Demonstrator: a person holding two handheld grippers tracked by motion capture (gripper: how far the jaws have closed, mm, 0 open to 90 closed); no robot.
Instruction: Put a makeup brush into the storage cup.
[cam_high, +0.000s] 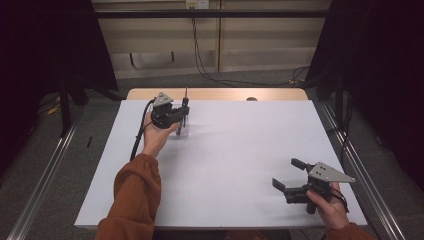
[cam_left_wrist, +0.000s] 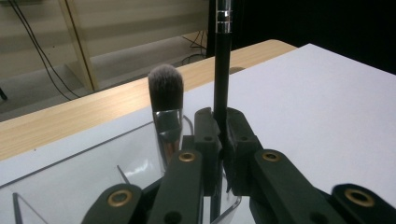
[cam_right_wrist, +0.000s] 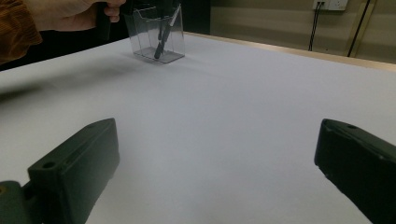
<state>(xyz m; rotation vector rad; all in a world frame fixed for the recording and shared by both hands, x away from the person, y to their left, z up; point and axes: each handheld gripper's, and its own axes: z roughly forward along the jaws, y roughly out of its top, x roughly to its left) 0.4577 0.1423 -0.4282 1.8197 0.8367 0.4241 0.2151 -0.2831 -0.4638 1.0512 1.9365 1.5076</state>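
Note:
My left gripper (cam_high: 183, 118) (cam_left_wrist: 221, 140) is shut on a thin black pencil-like stick (cam_left_wrist: 222, 70) with a silver band, held upright over a clear plastic holder (cam_right_wrist: 158, 35) (cam_left_wrist: 84, 182) at the far left of the table. A makeup brush (cam_left_wrist: 166, 109) with a grey bristle head stands in that holder, just left of my jaws. The stick's lower end reaches into the holder. My right gripper (cam_high: 289, 175) (cam_right_wrist: 215, 172) rests open near the table's front right corner, with nothing between its jaws.
A white sheet (cam_high: 240, 150) covers the table, with a strip of bare wood (cam_high: 220, 94) along the far edge. Cables (cam_high: 210, 70) trail on the floor beyond. Metal rails (cam_high: 365, 175) run along both sides of the table.

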